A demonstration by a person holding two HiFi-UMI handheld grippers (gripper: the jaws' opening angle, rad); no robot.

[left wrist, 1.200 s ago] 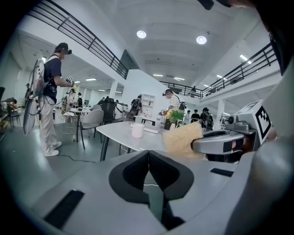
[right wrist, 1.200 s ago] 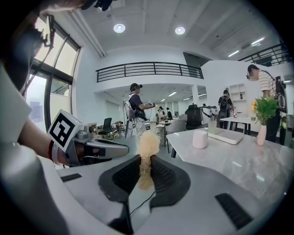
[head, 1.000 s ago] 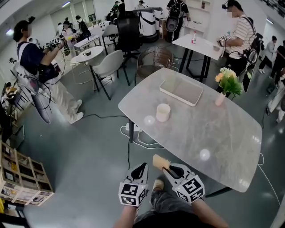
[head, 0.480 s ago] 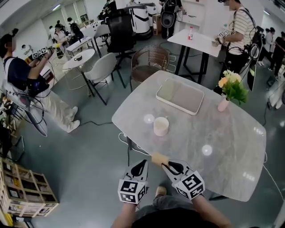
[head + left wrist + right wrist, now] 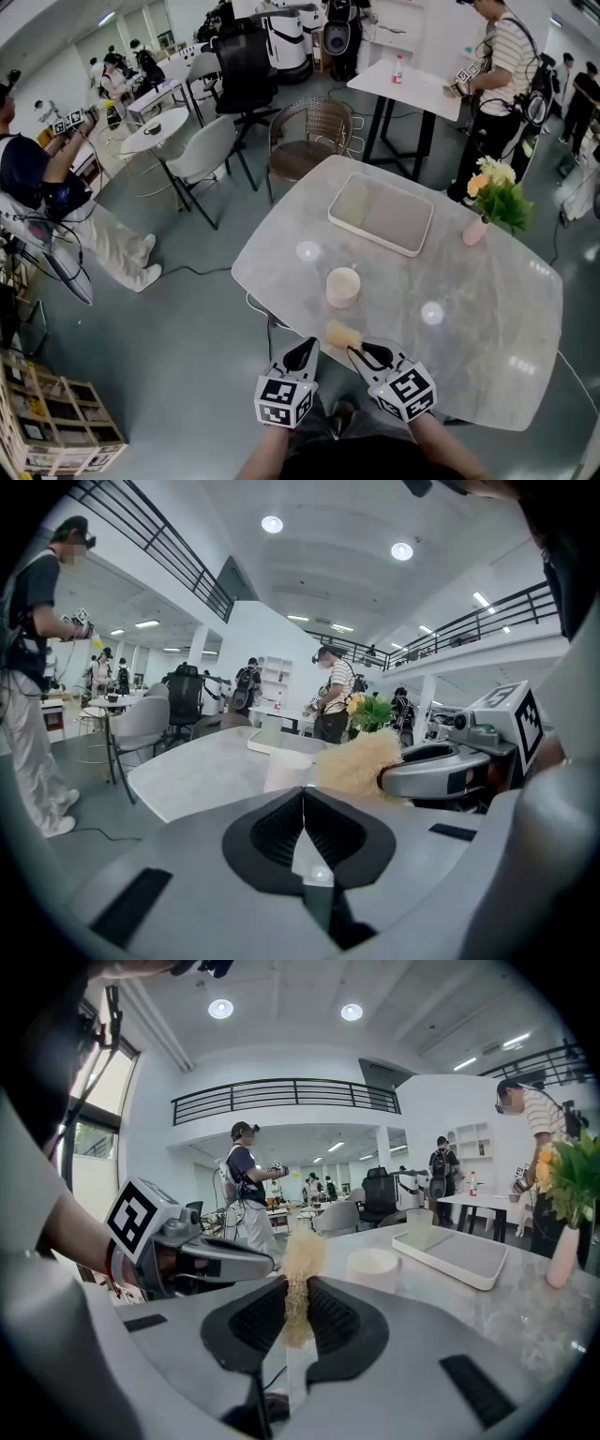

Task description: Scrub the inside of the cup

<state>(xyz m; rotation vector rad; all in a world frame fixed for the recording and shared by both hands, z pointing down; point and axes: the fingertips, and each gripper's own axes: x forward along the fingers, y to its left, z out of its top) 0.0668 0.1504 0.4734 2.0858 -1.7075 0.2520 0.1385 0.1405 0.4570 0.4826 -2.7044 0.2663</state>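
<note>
Right gripper [image 5: 296, 1290] pinches the tan sponge [image 5: 342, 336] edge-on between its pads, fluffy end poking forward. Left gripper [image 5: 303, 803] is pressed together on nothing, just beside it. The cup [image 5: 343, 286] stands upright, mouth up, near the table [image 5: 487, 356] edge, just ahead of the sponge. The right gripper is nearer, so I'd say the sponge must tip down into that mouth.
</note>
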